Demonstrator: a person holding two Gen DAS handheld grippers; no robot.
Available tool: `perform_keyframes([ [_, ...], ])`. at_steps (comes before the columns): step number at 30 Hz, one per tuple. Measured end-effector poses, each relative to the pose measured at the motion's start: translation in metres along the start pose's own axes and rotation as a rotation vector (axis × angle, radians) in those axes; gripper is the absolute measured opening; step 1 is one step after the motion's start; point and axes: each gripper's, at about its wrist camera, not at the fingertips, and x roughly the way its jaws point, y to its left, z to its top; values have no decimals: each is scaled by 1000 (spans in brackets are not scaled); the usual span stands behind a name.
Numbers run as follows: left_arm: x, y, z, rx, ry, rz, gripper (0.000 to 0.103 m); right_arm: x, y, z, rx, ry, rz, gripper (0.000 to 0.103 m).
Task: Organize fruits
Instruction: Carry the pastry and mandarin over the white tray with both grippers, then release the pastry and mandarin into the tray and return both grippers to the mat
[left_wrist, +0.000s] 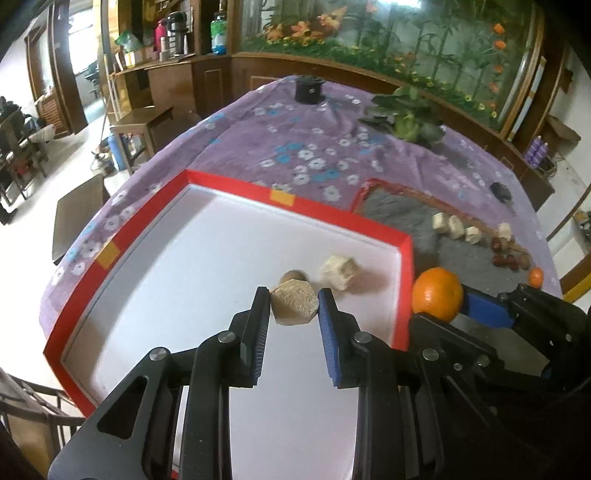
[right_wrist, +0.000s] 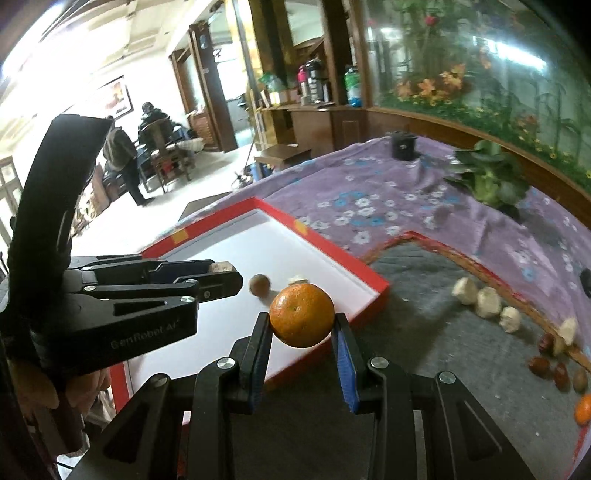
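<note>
A table covered by a purple cloth (left_wrist: 295, 147) with white flowers carries everything. On it lies a large flat box (left_wrist: 354, 218) with a red rim and a white floor, and just beside the box, on the right, is a grey mat (right_wrist: 424, 295) with a brown edge. On the mat a row of pale chunks (right_wrist: 487, 301), some dark red fruits (right_wrist: 554, 365) and a small orange (right_wrist: 584, 408) wait, well apart from the box. Inside the box already lie a pale chunk (left_wrist: 338, 271) and a small brown round fruit (left_wrist: 291, 276), near each other. The left gripper (left_wrist: 294, 301) is over the white floor and is clamped on a beige, rough piece (left_wrist: 294, 302). The right gripper (right_wrist: 302, 321) is clamped on an orange (right_wrist: 301, 315), which hangs above the right rim of the box, not yet fully over the floor. The step in hand seems to be to put both pieces into the box. To do it well, the right gripper should first pass fully over the rim, then both should go low before the pads open, because the orange is round and can roll against the fruits already there. It is better to place each piece in a free part of the floor, near its own kind.
</note>
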Motion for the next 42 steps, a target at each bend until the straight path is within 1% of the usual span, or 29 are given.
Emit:
perform_keyframes([
  [4,8,11,-5,-7,22,42,26,28,11,3,-27,50,31,32],
  [5,11,14,-5,-13,28,48,26,28,11,3,-27,50,31,32],
  [6,13,17,-6,-21,36,51,26,39,16,3,-41,73,43,32],
  [9,14,20,-6,-31,41,58,26,48,19,2,-49,91,49,32],
  [11,17,18,-5,-24,46,85,26,55,20,2,-48,111,60,32],
  [14,25,20,-4,-33,84,90,26,67,21,1,-56,148,66,32],
  [17,29,22,-3,-45,99,101,26,68,24,1,-64,139,65,32],
  [18,29,22,-3,-46,100,102,32,67,21,1,-47,131,79,33],
  [19,29,23,-3,-50,100,101,42,67,21,1,-47,131,79,33],
  [20,28,23,-3,-54,95,100,48,67,19,1,-39,128,83,35],
  [21,27,23,-3,-58,85,99,57,63,17,0,-22,114,85,41],
  [22,24,23,-3,-61,69,105,59,60,16,0,-10,104,88,42],
  [23,23,23,-2,-63,62,111,59,60,16,0,-10,104,88,42],
  [25,22,23,-1,-74,60,118,59,49,10,0,19,75,93,42],
  [28,20,20,-2,-85,58,114,59,42,8,0,30,58,88,42],
  [29,18,17,-2,-79,52,116,59,32,5,0,37,37,78,42],
  [33,9,2,0,-56,16,122,59,13,-2,-2,51,0,35,43],
  [35,4,-9,2,-43,-5,113,59,9,-5,-3,57,-8,23,43],
  [36,2,-15,2,-32,-12,111,59,-4,-13,-7,76,-26,8,44],
  [38,0,-29,4,-6,-24,101,59,-8,-16,-8,83,-31,6,44],
  [39,0,-35,4,4,-26,91,59,-19,-25,-13,103,-45,-14,45],
  [41,-1,-50,5,25,-27,66,59,-25,-30,-15,112,-51,-25,45],
  [42,-1,-57,5,35,-27,57,59,-36,-42,-22,132,-59,-48,45],
])
